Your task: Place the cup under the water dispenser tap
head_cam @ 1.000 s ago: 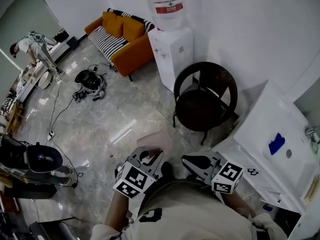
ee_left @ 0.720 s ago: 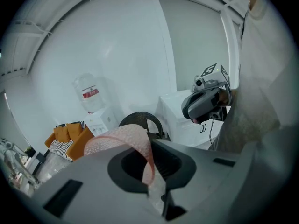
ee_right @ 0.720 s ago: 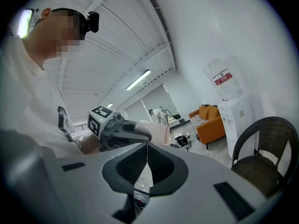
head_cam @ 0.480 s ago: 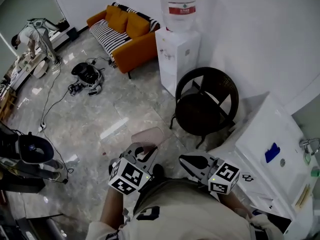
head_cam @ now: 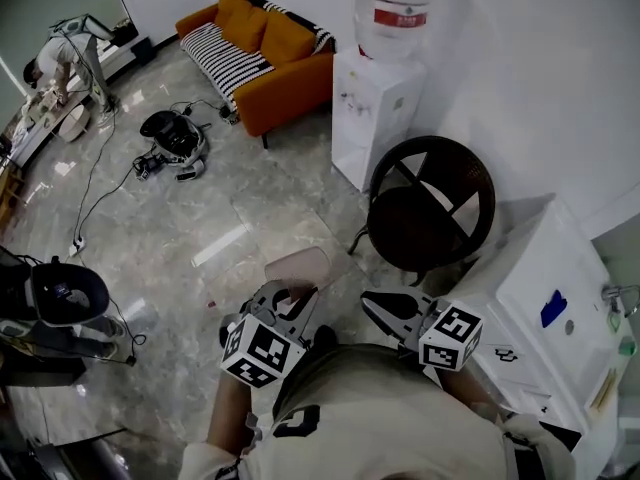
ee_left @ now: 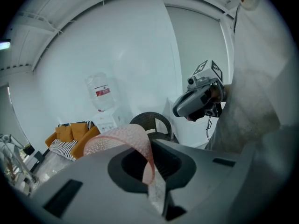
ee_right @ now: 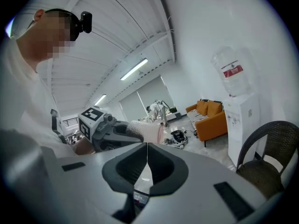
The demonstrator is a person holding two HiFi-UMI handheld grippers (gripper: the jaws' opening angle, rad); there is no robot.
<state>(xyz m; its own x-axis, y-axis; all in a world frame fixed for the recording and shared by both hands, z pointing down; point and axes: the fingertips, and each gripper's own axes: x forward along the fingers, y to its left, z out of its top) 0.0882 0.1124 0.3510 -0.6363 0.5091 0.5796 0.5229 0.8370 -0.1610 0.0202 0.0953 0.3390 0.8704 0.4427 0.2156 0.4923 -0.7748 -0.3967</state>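
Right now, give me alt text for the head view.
The left gripper holds a pink cup by its rim; the right gripper is shut and empty. Ahead stand a dark chair and a dispenser.

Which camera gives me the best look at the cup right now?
The left gripper view: the pink cup fills the foreground, its wall pinched between the left gripper's jaws. The head view shows the cup from above, pale against the floor. The right gripper view shows it small, side-on.
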